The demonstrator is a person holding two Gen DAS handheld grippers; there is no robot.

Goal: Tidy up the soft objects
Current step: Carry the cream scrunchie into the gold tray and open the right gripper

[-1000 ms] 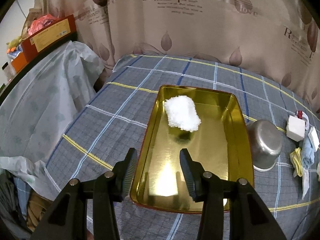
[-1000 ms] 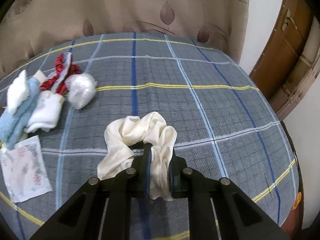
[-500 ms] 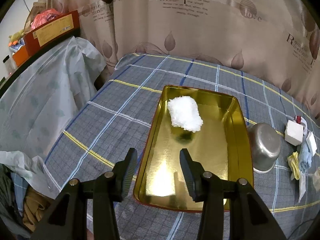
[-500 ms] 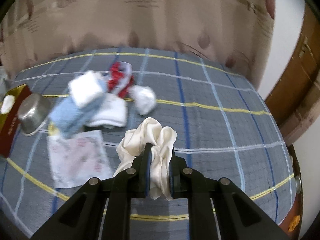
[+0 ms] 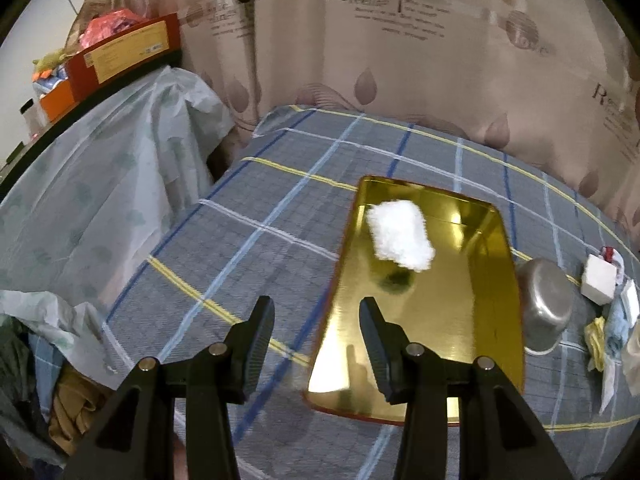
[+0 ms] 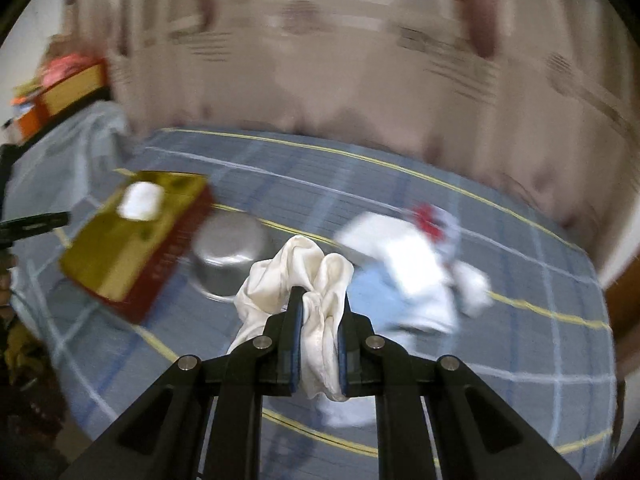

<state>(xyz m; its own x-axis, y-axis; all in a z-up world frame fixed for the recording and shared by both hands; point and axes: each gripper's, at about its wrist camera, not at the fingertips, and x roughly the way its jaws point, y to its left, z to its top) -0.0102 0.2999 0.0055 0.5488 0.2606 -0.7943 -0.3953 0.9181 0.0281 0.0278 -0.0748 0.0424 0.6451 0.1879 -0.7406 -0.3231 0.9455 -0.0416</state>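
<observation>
My right gripper (image 6: 319,310) is shut on a cream satin scrunchie (image 6: 296,272) and holds it up above the table. A gold tray (image 5: 472,320) lies on the plaid cloth with a white fluffy cloth (image 5: 400,236) in its far end; the tray (image 6: 108,256) and that cloth (image 6: 142,200) also show blurred at the left of the right wrist view. My left gripper (image 5: 316,316) is open and empty, over the tray's near left edge. A heap of soft items (image 6: 416,264), white, light blue and red, lies to the right of the scrunchie.
An upturned steel bowl (image 5: 544,304) stands right of the tray. More small cloths (image 5: 608,320) lie beyond it. A plastic-covered piece of furniture (image 5: 100,200) with red boxes (image 5: 120,52) stands to the left. A curtain (image 5: 400,60) hangs behind the table.
My right gripper has lifted the scrunchie and swung left, bringing bowl and tray into its view. My left gripper has drifted left and back, still open.
</observation>
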